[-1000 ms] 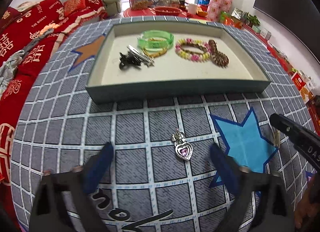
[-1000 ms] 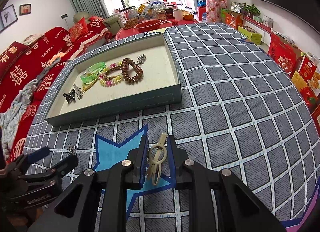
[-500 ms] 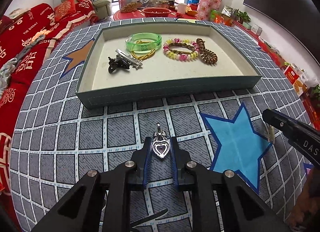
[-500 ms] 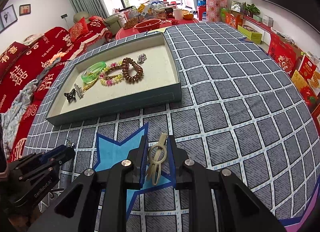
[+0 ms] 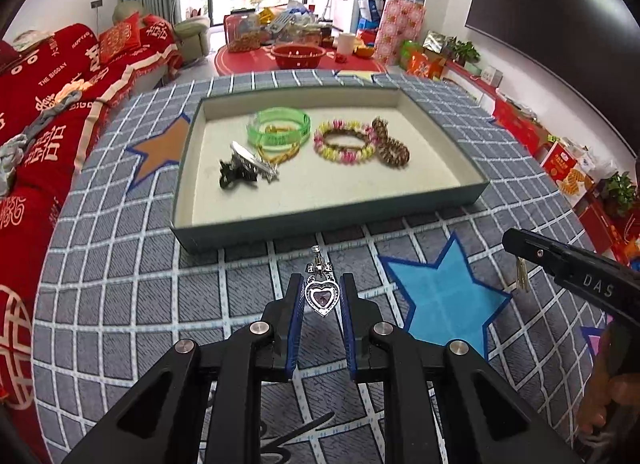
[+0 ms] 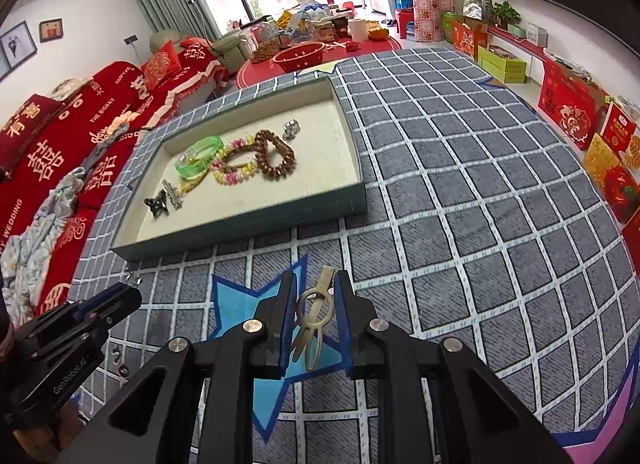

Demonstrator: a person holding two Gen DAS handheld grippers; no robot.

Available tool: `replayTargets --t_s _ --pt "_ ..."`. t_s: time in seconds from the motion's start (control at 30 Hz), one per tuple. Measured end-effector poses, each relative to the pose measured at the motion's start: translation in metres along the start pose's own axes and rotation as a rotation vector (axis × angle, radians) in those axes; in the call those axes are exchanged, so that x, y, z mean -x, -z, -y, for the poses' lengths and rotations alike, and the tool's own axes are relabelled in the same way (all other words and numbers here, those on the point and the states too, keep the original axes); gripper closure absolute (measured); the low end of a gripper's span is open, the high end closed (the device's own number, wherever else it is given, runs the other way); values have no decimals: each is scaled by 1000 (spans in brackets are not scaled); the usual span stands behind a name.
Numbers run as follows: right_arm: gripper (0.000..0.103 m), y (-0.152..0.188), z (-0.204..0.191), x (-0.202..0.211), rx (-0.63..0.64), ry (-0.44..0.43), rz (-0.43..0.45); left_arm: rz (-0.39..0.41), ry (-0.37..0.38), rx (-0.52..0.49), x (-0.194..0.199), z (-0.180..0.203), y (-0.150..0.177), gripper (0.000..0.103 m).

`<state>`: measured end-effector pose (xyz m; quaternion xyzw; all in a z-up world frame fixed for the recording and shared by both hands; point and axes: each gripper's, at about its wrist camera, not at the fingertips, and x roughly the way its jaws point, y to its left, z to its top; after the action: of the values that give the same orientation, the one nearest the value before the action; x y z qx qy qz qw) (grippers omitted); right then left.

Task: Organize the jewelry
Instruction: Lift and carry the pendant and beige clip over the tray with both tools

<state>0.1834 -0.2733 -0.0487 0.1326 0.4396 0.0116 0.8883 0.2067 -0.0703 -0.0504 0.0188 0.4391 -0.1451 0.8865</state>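
Note:
My left gripper (image 5: pixel 321 296) is shut on a silver heart pendant (image 5: pixel 321 296) with a purple stone, held above the checked cloth in front of the tray. My right gripper (image 6: pixel 316 304) is shut on a beige hair clip (image 6: pixel 314 318) over the blue star. The teal tray (image 5: pixel 320 220) holds a green bangle (image 5: pixel 279 129), a pink-yellow bead bracelet (image 5: pixel 345 141), a brown bead bracelet (image 5: pixel 391 146), a black claw clip (image 5: pixel 234 176) and a silver clip (image 5: pixel 256 162). The tray also shows in the right wrist view (image 6: pixel 248 224), with a small silver charm (image 6: pixel 291 129) inside.
The grey checked tablecloth (image 6: pixel 460 184) covers the table, with a blue star (image 5: pixel 440 296) and an orange star (image 5: pixel 160 148) on it. A red sofa (image 5: pixel 40 104) stands left; gift boxes (image 6: pixel 572 108) stand right. The right gripper's finger (image 5: pixel 560 260) shows in the left wrist view.
My left gripper closed on the heart pendant and lifted it off the cloth toward the tray. My right gripper still holds the hair clip and has barely moved.

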Motion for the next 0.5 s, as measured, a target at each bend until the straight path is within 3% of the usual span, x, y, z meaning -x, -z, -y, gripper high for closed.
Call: replayTargets --t_s 0.3,0.5 --pt "82 -45 -16 7 18 -55 31 58 17 1 10 -13 -37 72" --pt "82 -76 -25 -7 38 -70 23 61 19 10 -5 -20 -68 72"
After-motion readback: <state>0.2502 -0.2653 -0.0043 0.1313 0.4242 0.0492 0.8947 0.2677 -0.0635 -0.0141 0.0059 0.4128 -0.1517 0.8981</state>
